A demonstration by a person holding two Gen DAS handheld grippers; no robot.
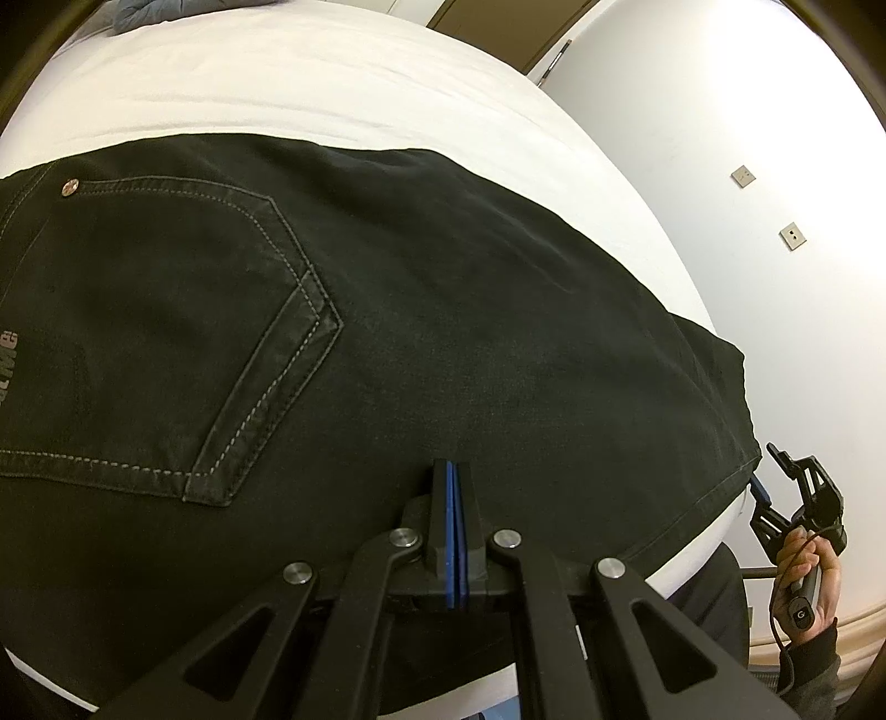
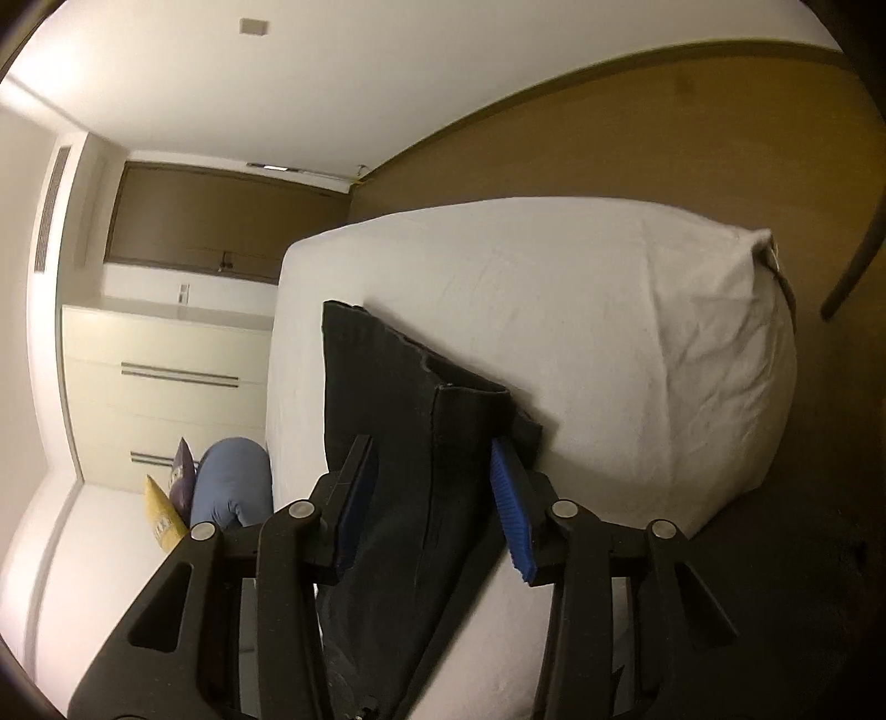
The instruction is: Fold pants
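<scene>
Black jeans [image 1: 387, 310] lie flat on a white bed [image 1: 343, 94], back pocket [image 1: 166, 343] showing at the left. My left gripper [image 1: 453, 471] is shut, its blue pads pressed together just above the denim, holding nothing that I can see. My right gripper [image 1: 769, 476] shows at the jeans' hem corner on the right, held by a hand. In the right wrist view the right gripper [image 2: 432, 459] is open, its blue pads either side of the jeans' hem end [image 2: 443, 443] on the bed [image 2: 609, 310].
A blue garment [image 1: 149, 8] lies at the far edge of the bed. In the right wrist view a blue cushion [image 2: 232, 482] and snack bags [image 2: 166, 509] sit beside the bed, with white drawers [image 2: 166, 376] and a wooden headboard wall [image 2: 609, 127] behind.
</scene>
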